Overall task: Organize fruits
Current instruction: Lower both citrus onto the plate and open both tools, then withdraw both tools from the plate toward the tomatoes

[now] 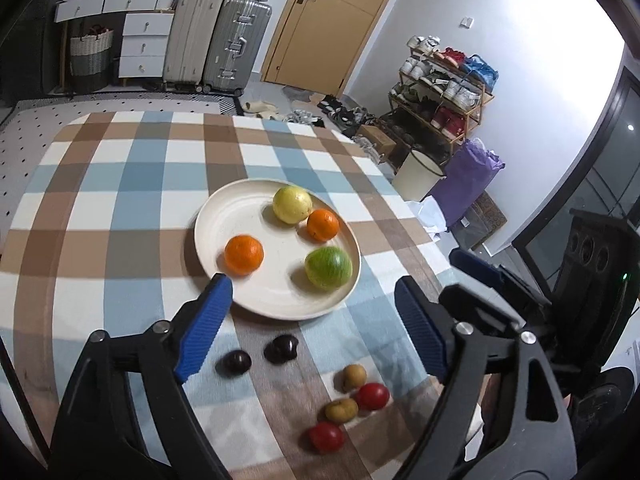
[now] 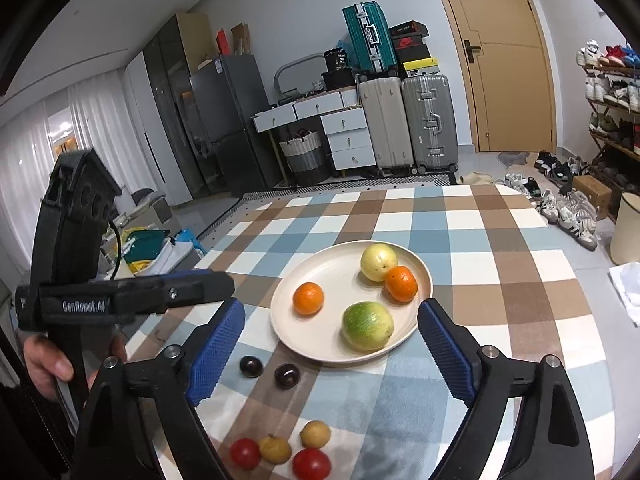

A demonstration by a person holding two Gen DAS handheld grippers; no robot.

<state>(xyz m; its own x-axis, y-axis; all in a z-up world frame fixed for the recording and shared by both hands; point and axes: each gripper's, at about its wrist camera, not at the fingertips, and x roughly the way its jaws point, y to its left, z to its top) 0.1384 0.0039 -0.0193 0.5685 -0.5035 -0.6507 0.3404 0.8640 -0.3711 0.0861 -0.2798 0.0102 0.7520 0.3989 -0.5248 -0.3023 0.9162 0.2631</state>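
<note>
both tongs, left tongs [image 1: 312,320] and right tongs [image 2: 332,344], gape wide and hold nothing. the plate [image 1: 224,220] with two oranges, a yellow fruit and a green fruit [image 1: 328,267] lies just beyond their tips; the small fruits [image 2: 280,449] sit on the counter [image 2: 520,280] between and below the fingers.

Both views are evenly lit by cool indoor light from overhead, and soft, short shadows are cast under the fruit on the plate [image 1: 256,308]. In the left wrist view the white wall [image 1: 532,36] is washed out by glare. Strong fisheye bending and dark vignetted corners are seen in both views, and slight softness is noticed in the near gripper parts.
</note>
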